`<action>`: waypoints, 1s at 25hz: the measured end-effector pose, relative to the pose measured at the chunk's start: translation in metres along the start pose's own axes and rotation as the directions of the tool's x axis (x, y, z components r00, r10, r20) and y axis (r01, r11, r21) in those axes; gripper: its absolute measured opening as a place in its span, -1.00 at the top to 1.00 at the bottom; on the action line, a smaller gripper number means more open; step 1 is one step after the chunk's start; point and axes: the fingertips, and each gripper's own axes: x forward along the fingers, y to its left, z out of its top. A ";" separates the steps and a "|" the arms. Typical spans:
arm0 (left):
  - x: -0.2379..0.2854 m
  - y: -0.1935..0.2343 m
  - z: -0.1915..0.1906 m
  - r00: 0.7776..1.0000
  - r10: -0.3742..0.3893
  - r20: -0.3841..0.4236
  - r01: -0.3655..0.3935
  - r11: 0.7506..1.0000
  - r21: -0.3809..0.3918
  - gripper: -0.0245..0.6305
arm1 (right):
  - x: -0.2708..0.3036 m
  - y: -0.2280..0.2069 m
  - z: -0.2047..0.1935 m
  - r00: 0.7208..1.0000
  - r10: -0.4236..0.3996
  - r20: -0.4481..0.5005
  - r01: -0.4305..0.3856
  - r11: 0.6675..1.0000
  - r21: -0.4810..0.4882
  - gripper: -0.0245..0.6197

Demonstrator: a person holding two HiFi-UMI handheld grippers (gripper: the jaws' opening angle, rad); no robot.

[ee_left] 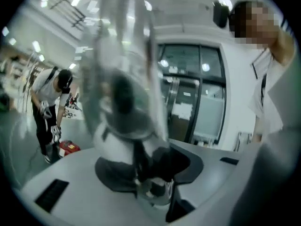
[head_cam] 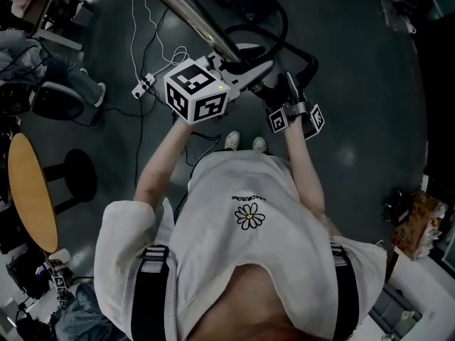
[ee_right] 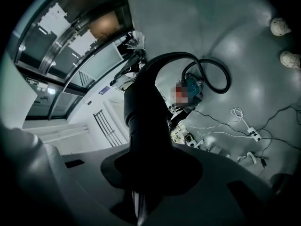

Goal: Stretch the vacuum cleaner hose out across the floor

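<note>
White shirt (head_cam: 242,212), round table (head_cam: 28,190), cables (head_cam: 142,20), black hose (ee_right: 146,102)

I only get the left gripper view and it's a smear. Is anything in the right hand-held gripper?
Observer: Yes. The right hand-held gripper is closed on the stiff black end of the hose.
Operator: Where does the hose go from there?
Observer: It arcs up out of the jaws and bends round to the vacuum cleaner.
Operator: Stretched out?
Observer: No. In the head view it makes a tight curl between the vacuum cleaner and that gripper.
</note>
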 end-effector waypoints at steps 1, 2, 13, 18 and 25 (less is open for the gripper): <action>0.003 -0.003 -0.002 0.998 0.019 -0.059 -0.014 0.996 0.085 0.45 | 0.000 0.003 0.001 1.000 0.010 0.002 -0.010 1.000 0.009 0.54; 0.005 -0.004 -0.002 0.995 0.047 -0.092 -0.032 0.987 0.159 0.32 | 0.000 0.007 0.002 1.000 0.024 0.008 -0.024 1.000 0.018 0.54; 0.000 0.066 -0.047 0.966 0.185 -0.178 -0.185 0.983 0.015 -0.54 | 0.010 0.087 0.028 0.968 0.249 0.031 -0.243 0.962 -0.126 0.70; -0.020 0.085 -0.079 0.937 0.260 -0.232 -0.268 0.963 -0.001 -0.55 | 0.030 0.154 0.027 0.964 0.254 -0.082 -0.265 0.868 -0.420 0.71; -0.082 0.120 -0.087 0.920 0.365 -0.143 -0.373 0.927 -0.036 -0.54 | 0.050 0.254 0.001 0.962 0.077 -0.260 -0.260 0.542 -0.799 0.71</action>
